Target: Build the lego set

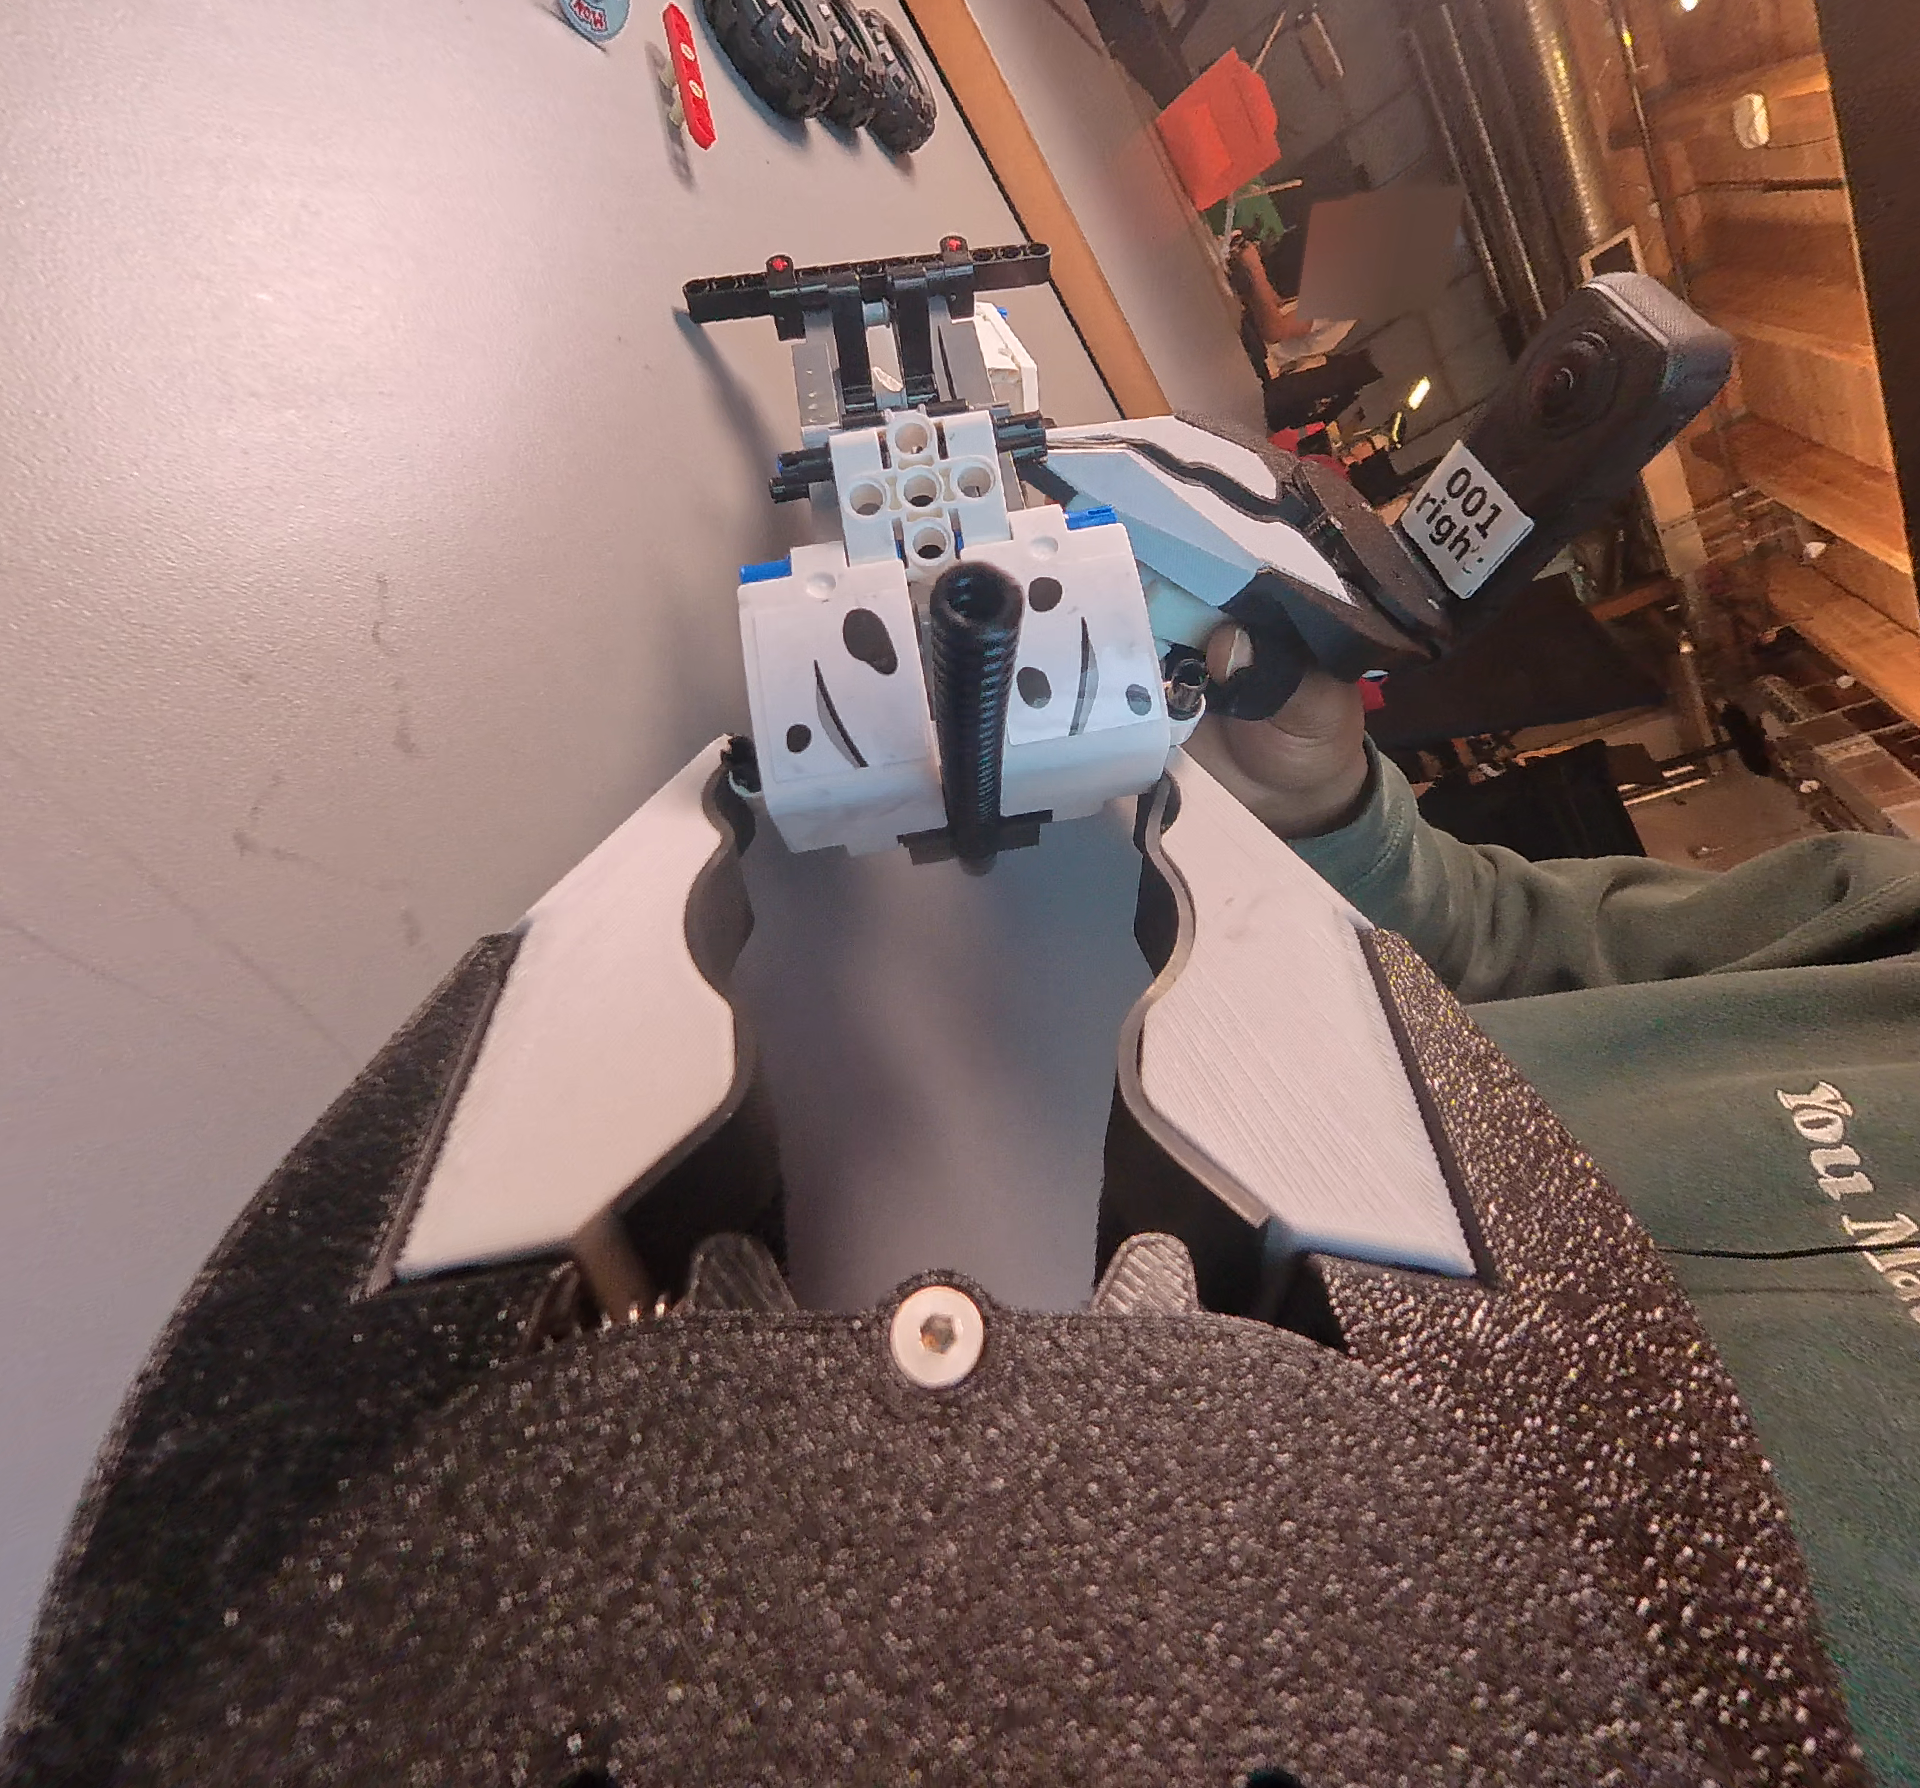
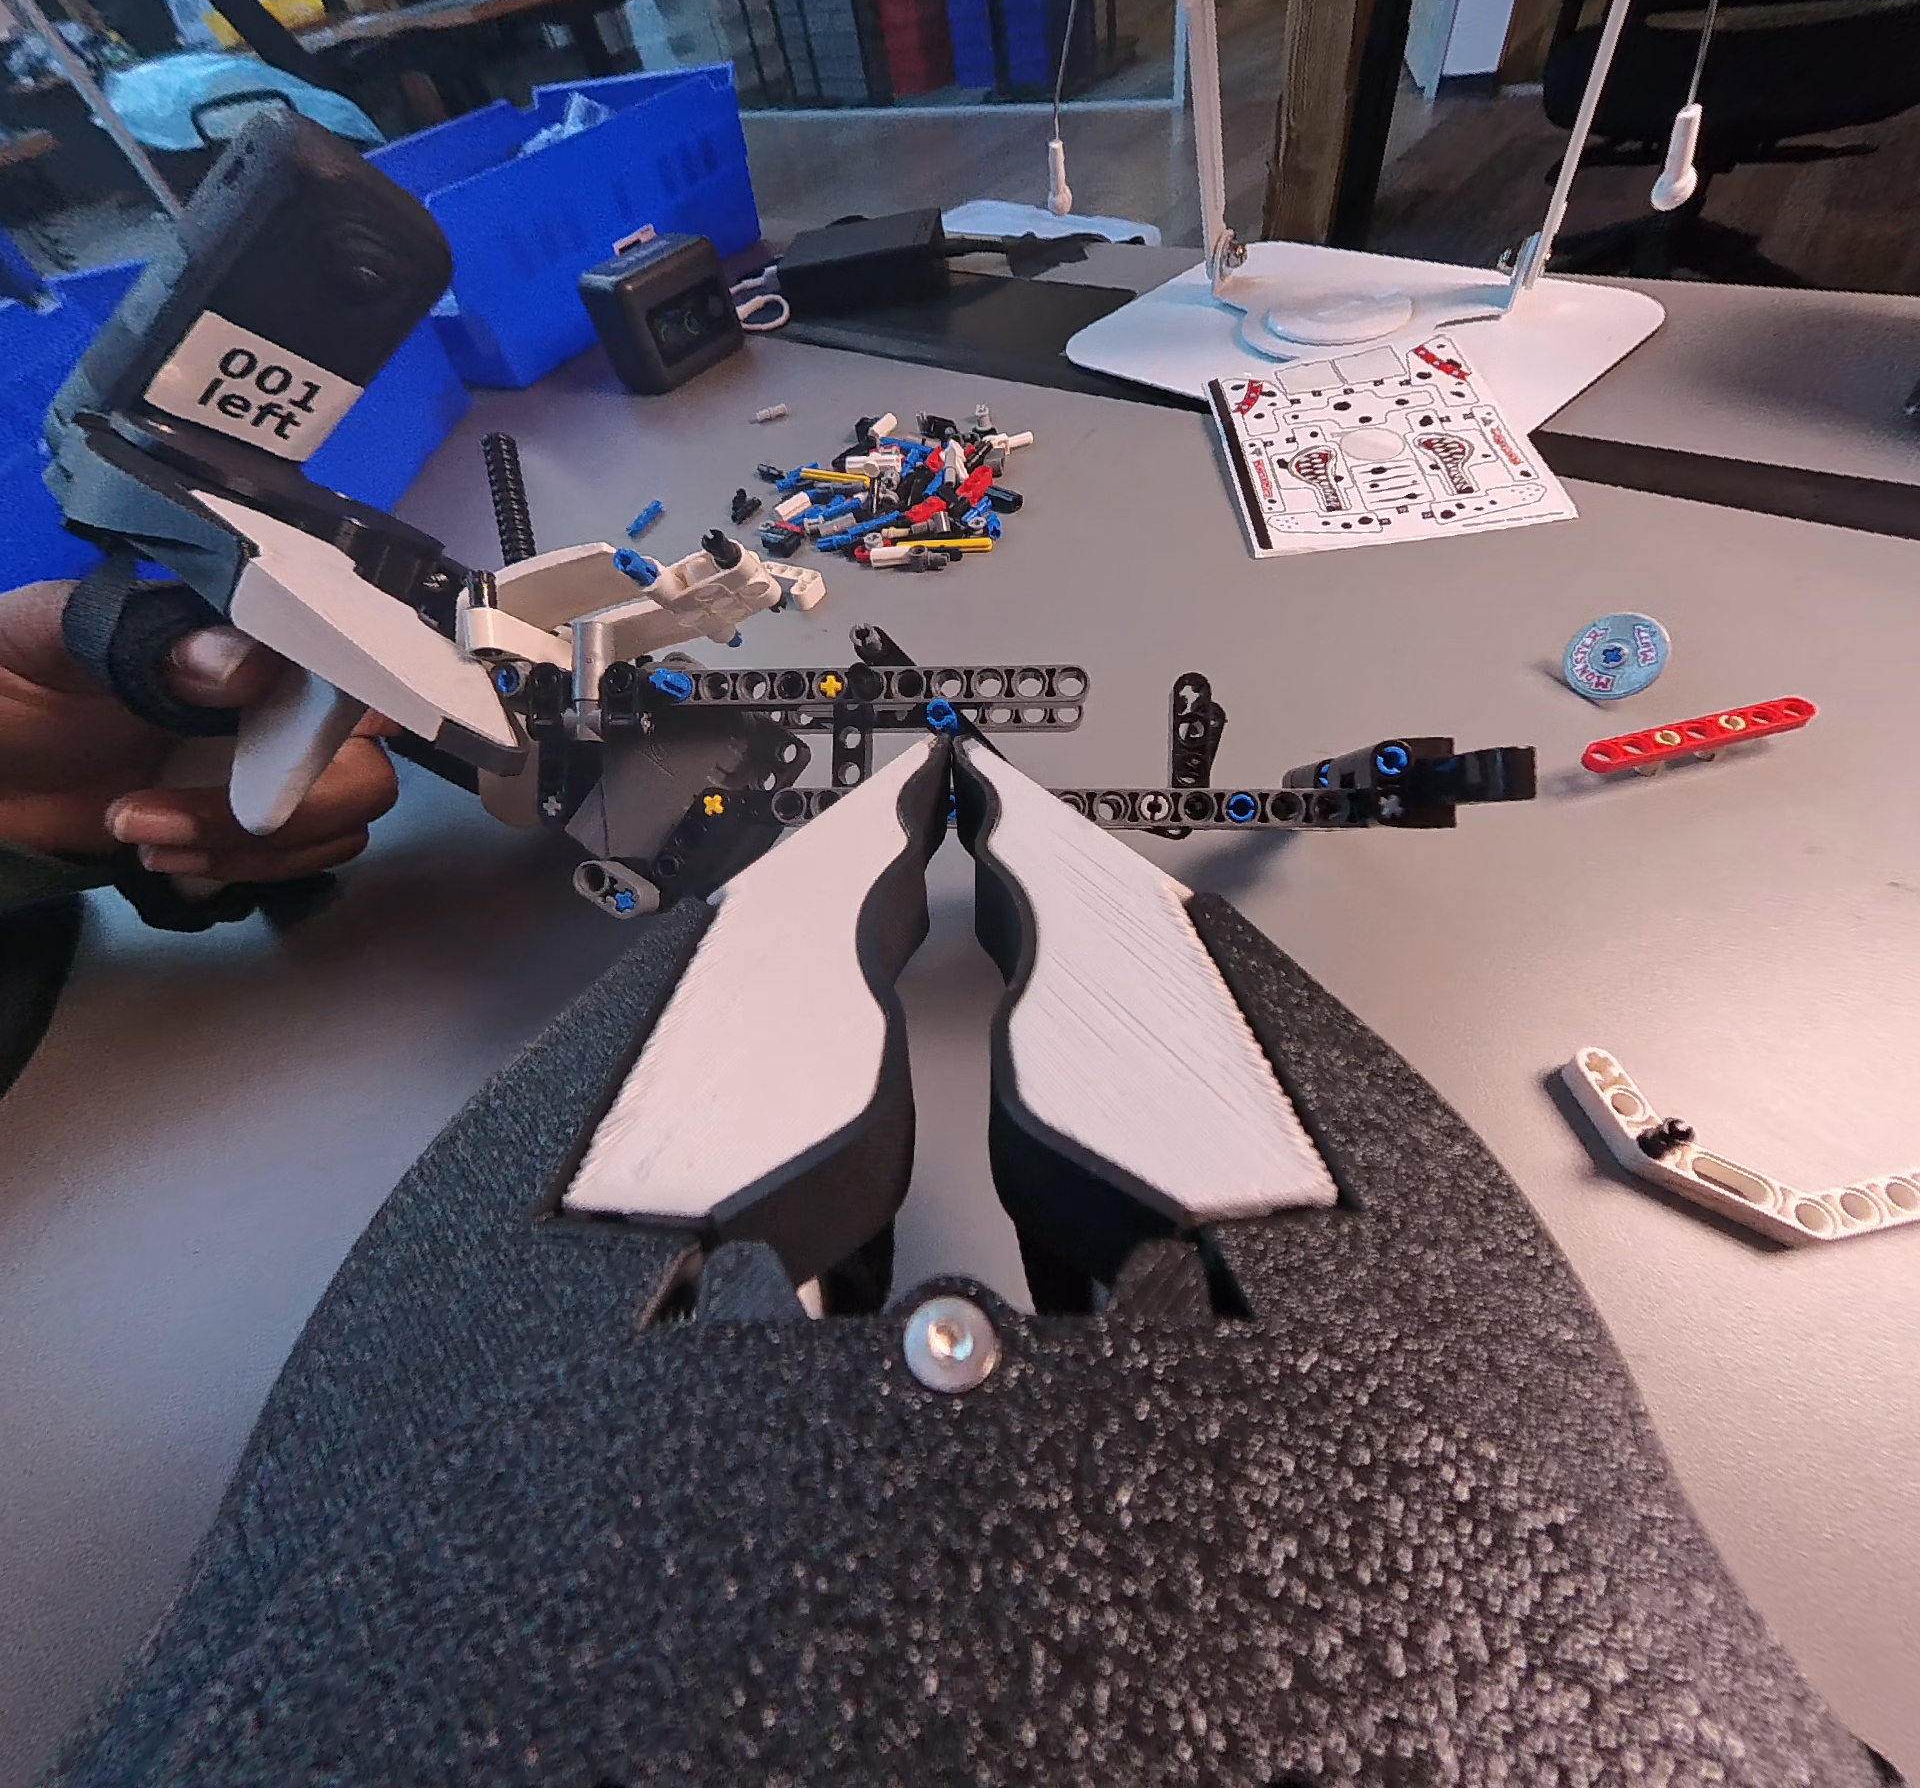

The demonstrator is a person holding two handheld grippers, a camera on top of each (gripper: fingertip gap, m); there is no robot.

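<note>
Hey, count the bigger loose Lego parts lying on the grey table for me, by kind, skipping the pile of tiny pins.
Black knobby rubber tyres: 3
Red flat holed beam: 1
Round light-blue printed disc: 1
White angled holed beam: 1
Total: 6

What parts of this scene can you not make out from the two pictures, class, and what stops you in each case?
- Right gripper tips: right wrist view; pressed together at a blue pin, grip unclear.
- White angled beam: right wrist view; cut off by the right edge.
- Pile of small parts: right wrist view; too small to sort.
- Tyres: left wrist view; overlapping, count unclear.
- Model underside: left wrist view; hidden by its white body.
</note>
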